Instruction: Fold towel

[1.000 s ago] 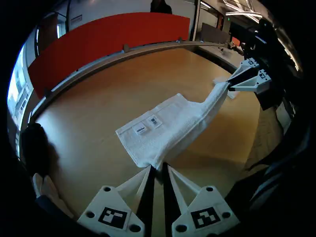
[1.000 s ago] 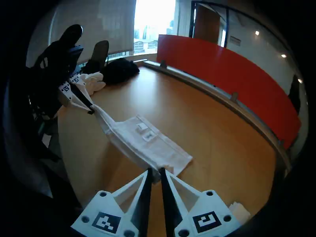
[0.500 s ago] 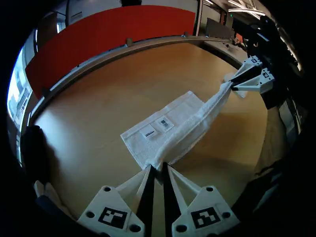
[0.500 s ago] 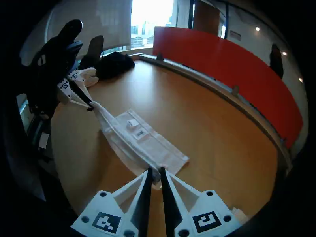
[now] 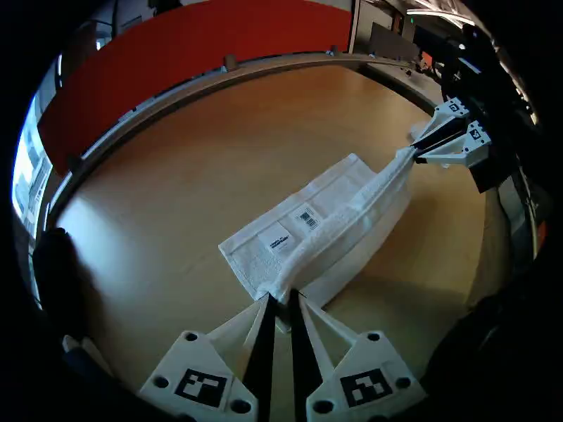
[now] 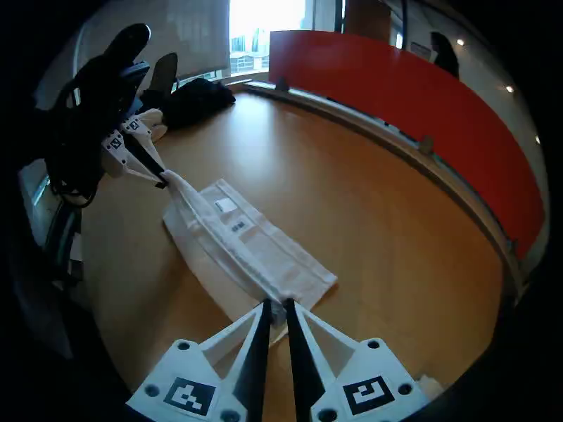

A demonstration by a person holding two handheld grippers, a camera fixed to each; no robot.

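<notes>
A white towel (image 5: 320,211) lies lengthwise on the wooden table (image 5: 197,162), two labels (image 5: 292,228) facing up. One long edge is lifted off the wood and stretched taut between the two grippers, hanging over the flat part. My left gripper (image 5: 281,302) is shut on the near corner of that edge. My right gripper (image 5: 415,151) pinches the far corner, above the table's right side. In the right gripper view the same towel (image 6: 260,246) runs away from my right gripper (image 6: 276,309), shut on its corner, to the left gripper (image 6: 163,179) at the other end.
A red partition (image 5: 176,49) (image 6: 422,91) borders the table's far side behind a metal rail. A black bag (image 6: 197,105), a white cloth bundle (image 6: 153,116) and office chairs (image 6: 165,77) sit near the window end. Bare wood (image 6: 352,183) lies between towel and partition.
Both grippers have carried the lifted edge sideways over the flat half, toward the partition. The raised fold now lies closer to the labels, and more of the towel has swung round.
</notes>
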